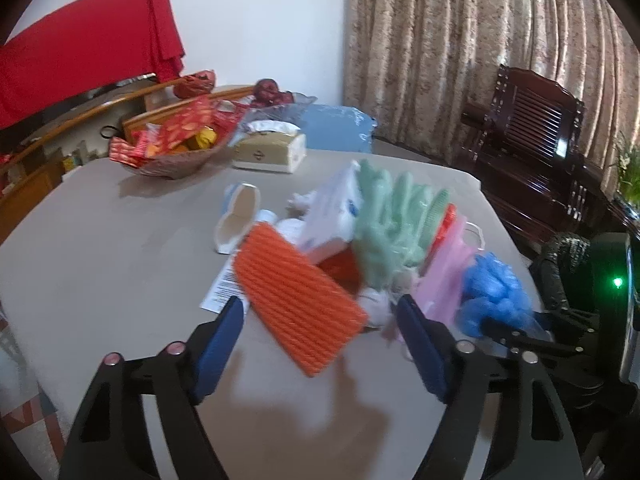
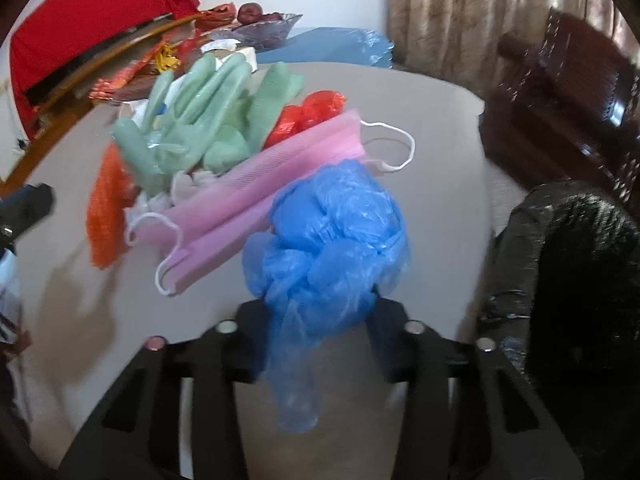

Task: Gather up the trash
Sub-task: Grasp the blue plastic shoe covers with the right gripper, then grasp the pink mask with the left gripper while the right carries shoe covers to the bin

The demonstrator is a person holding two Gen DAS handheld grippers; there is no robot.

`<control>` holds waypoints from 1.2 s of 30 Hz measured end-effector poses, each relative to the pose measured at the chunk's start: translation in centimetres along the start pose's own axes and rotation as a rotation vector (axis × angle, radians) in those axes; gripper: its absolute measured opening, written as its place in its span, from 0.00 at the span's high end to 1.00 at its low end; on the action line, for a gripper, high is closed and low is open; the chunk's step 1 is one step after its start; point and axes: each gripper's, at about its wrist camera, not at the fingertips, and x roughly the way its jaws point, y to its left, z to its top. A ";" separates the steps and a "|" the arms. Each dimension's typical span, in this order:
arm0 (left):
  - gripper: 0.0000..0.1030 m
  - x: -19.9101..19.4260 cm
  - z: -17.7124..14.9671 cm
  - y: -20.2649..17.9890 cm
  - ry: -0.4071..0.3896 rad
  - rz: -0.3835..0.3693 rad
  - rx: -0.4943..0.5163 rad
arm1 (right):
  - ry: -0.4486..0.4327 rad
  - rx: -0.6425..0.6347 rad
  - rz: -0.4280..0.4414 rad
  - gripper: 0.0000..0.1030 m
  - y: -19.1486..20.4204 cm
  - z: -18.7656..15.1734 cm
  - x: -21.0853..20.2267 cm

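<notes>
Fingers of the right gripper (image 2: 320, 320) had narrowed around the crumpled blue plastic bag (image 2: 328, 236), sitting close on both sides of it; pad contact was hidden by the plastic, so a firm grip could not be confirmed. The bag lay near the counter (image 2: 448, 208) right edge, touching the pink face mask (image 2: 256, 184). Left gripper (image 1: 320, 312) fingers stood fairly wide, straddling the orange ribbed piece (image 1: 296, 300) without visibly pressing it. Green gloves (image 1: 384, 216) topped the pile mid-counter. Motion blur smeared the pile; the white scraps under it were unidentifiable.
</notes>
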 end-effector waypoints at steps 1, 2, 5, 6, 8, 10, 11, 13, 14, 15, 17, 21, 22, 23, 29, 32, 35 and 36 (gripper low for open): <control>0.30 0.1 0.0 -0.3 0.005 -0.011 0.002 | -0.003 -0.016 0.000 0.71 0.2 0.0 -0.2; 0.33 0.3 -0.1 -0.9 0.010 -0.029 0.009 | -0.007 -0.024 -0.002 0.73 0.3 -0.1 -0.4; 0.38 0.7 -0.3 -2.2 0.017 -0.054 0.034 | -0.041 -0.032 -0.016 0.73 0.3 0.0 -1.9; 0.40 1.0 -0.5 -2.8 0.023 -0.063 0.042 | -0.051 -0.024 -0.018 0.73 0.0 0.1 -2.6; 0.43 1.5 -0.7 -3.4 0.041 -0.082 0.049 | -0.069 -0.025 -0.031 0.73 -0.4 0.1 -3.9; 0.46 2.1 -0.9 -4.3 0.057 -0.104 0.058 | -0.086 -0.032 -0.049 0.73 -0.8 0.1 -4.8; 0.47 2.3 -0.9 -4.6 0.061 -0.108 0.063 | -0.093 -0.032 -0.053 0.73 -1.1 0.0 -5.5; 0.48 2.9 -1.0 -5.4 0.065 -0.109 0.078 | -0.104 -0.022 -0.054 0.73 -1.6 0.0 -6.1; 0.51 3.2 -1.0 -5.7 0.068 -0.108 0.084 | -0.108 -0.016 -0.055 0.73 -1.9 -0.1 -6.4; 0.56 3.8 -1.0 -6.1 0.073 -0.110 0.092 | -0.112 -0.011 -0.058 0.73 -2.2 -0.2 -6.7; 0.62 4.6 -1.0 -6.6 0.087 -0.116 0.100 | -0.115 -0.001 -0.063 0.73 -2.6 -0.5 -7.0; 0.81 6.0 -1.3 -7.2 0.109 -0.103 0.120 | -0.115 0.016 -0.065 0.73 -3.3 -0.8 -7.2; 0.86 6.2 -1.5 -7.3 0.115 -0.109 0.120 | -0.116 0.018 -0.066 0.73 -3.4 -0.8 -7.3; 0.94 6.3 -1.6 -7.4 0.119 -0.111 0.121 | -0.116 0.020 -0.068 0.73 -3.4 -1.0 -7.4; 0.98 3.6 -1.2 -8.2 0.073 -0.149 0.136 | -0.136 0.047 -0.066 0.73 -4.0 -0.9 -8.3; 0.98 1.7 -0.5 -8.5 0.036 -0.187 0.134 | -0.162 0.061 -0.071 0.73 -4.5 -0.7 -9.4; 0.98 -0.7 0.7 -9.4 -0.009 -0.238 0.140 | -0.188 0.071 -0.084 0.73 -5.2 -0.7 -10.8; 0.98 -1.1 1.0 -9.7 -0.017 -0.252 0.143 | -0.195 0.074 -0.089 0.73 -5.5 -0.7 -11.1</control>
